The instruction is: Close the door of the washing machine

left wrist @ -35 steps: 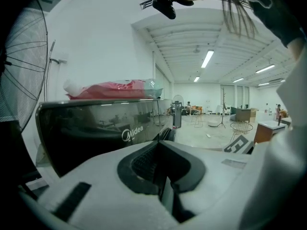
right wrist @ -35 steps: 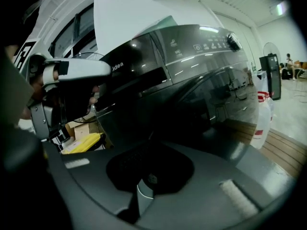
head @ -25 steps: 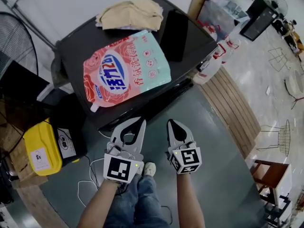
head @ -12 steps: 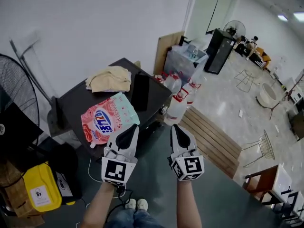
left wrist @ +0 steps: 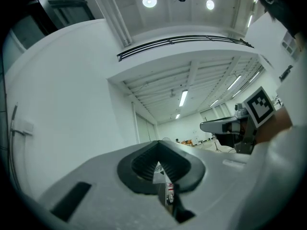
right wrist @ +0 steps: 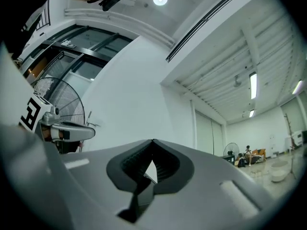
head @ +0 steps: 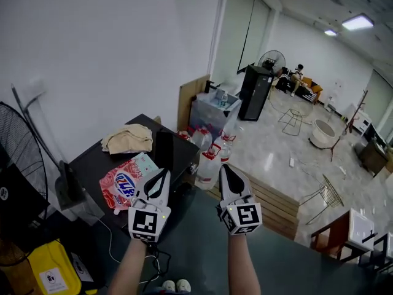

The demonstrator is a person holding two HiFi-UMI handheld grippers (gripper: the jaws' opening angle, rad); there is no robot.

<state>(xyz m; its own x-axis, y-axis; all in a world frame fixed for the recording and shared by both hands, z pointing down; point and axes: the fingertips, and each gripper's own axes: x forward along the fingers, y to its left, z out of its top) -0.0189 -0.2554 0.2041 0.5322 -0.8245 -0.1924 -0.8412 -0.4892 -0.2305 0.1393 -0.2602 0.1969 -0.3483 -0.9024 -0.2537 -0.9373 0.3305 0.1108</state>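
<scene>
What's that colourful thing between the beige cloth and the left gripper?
A pink and teal detergent pouch lies on the black machine top, between the beige cloth and the left gripper. The head view shows it.

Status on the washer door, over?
Left gripper and right gripper shut, empty, in the air. Washing machine ahead, door state unclear from here. Detergent pouch and cloth on its top.
</scene>
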